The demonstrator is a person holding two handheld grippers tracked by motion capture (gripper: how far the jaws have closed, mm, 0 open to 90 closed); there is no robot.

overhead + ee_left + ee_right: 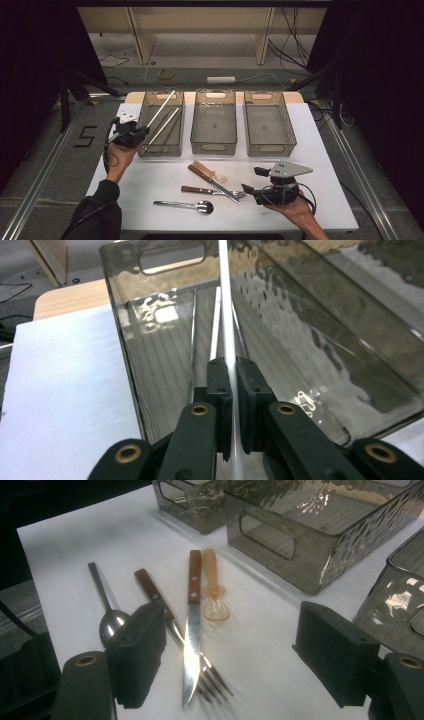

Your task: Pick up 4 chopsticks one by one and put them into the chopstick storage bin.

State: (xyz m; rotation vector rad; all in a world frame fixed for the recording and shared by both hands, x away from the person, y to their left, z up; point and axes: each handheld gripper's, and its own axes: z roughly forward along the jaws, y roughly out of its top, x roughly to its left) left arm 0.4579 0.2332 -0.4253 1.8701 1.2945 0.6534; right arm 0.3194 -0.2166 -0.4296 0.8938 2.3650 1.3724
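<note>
The left gripper [141, 134] is positioned at the near end of the left bin [176, 145], with its jaws clamped on a white chopstick [227, 325]. In the left gripper view the chopstick runs from between the two pads up over the bin interior — a second white chopstick [215, 330] lies inside the bin below it. In the high view both chopsticks slant from the near-left toward the far-right of the left bin.

The right gripper [254, 181] is held above the near-right part of the white table [320, 150], jaws spread wide with nothing between them, pointing left toward the cutlery.

Three smoky translucent bins stand side by side across the far half of the table: left bin, middle bin [214, 145], right bin [270, 147].

Cutlery on the table, in front of the bins:
- knife [190, 630] with a wooden handle, its blade lying across the fork [172, 625], also wooden-handled;
- amber plastic spoon [214, 592], just beside the knife handle;
- metal spoon [105, 607], nearest the table's front edge — apart from the fork.
</note>
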